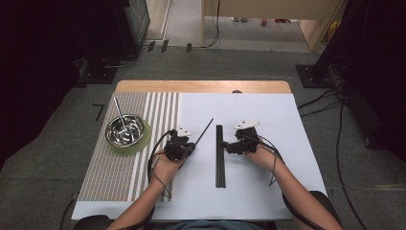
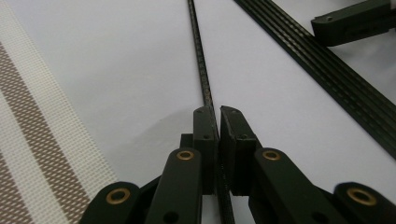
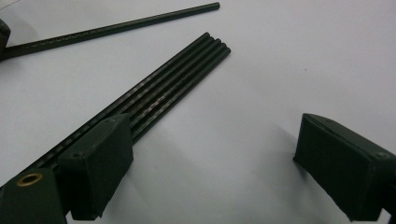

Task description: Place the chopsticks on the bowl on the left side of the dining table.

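1. One thin black rod (image 2: 201,70) is clamped between the closed jaws of the left gripper (image 1: 187,146); it points away over the white sheet (image 1: 268,115) of the tabletop
2. A bundle of black rods (image 1: 219,155) lies flat on the sheet, side by side, between the two hands
3. The right gripper (image 3: 205,158) has its jaws wide apart and holds nothing; one jaw is just beside the bundle
4. A steel bowl (image 1: 125,130) with a metal stick (image 1: 119,114) in it stands on a green coaster (image 1: 143,140), on the striped mat (image 1: 110,172)

My black jaws carry brass rivets (image 2: 185,155); white three-cornered plates (image 1: 246,124) on top; thin black cables (image 1: 154,155) trail.
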Tool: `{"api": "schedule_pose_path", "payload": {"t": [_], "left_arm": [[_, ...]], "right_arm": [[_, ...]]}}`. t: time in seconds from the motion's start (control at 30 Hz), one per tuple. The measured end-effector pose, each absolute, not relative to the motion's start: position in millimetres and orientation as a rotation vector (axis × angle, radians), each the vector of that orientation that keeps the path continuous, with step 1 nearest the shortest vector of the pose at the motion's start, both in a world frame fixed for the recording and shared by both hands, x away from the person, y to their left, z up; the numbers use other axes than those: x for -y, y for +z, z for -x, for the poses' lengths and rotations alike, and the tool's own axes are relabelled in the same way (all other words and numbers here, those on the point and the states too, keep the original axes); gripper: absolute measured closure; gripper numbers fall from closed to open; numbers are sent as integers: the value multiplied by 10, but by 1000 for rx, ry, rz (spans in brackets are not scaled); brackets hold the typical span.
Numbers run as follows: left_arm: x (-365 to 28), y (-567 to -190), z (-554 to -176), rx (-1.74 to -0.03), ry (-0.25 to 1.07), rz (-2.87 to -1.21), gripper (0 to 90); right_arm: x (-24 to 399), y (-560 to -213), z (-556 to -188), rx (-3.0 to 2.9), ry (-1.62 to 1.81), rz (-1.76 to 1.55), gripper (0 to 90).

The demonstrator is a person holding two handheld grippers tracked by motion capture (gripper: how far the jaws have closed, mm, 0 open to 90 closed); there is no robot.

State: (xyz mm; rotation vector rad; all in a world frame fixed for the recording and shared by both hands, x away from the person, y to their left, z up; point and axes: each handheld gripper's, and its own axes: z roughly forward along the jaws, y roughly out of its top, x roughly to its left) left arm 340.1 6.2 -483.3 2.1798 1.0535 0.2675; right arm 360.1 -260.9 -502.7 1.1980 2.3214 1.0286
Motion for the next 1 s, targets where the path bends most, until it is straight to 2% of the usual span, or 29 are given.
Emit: {"api": "schedule_pose_path", "payload": {"t": [0.37, 0.53, 0.77, 0.8, 1.0], "left_arm": [[-153, -4844, -3478, -1080, 271, -2158, 845], [-144, -4833, -3444, -1099, 289, -2157, 800], [-171, -4836, -3391, -1124, 306, -2150, 810], [-165, -4836, -3390, -1118, 310, -2155, 838], [-125, -4830, -3374, -1089, 277, -2162, 865]], "right_arm": [[2609, -5027, -3601, -2321, 1029, -1198, 110], [2609, -5027, -3601, -2322, 1029, -1198, 110], [2609, -5027, -3601, -2322, 1029, -1198, 110], [2609, -5026, -3601, -2322, 1028, -1198, 110], [2608, -5026, -3601, -2322, 1029, -1200, 110]]}}
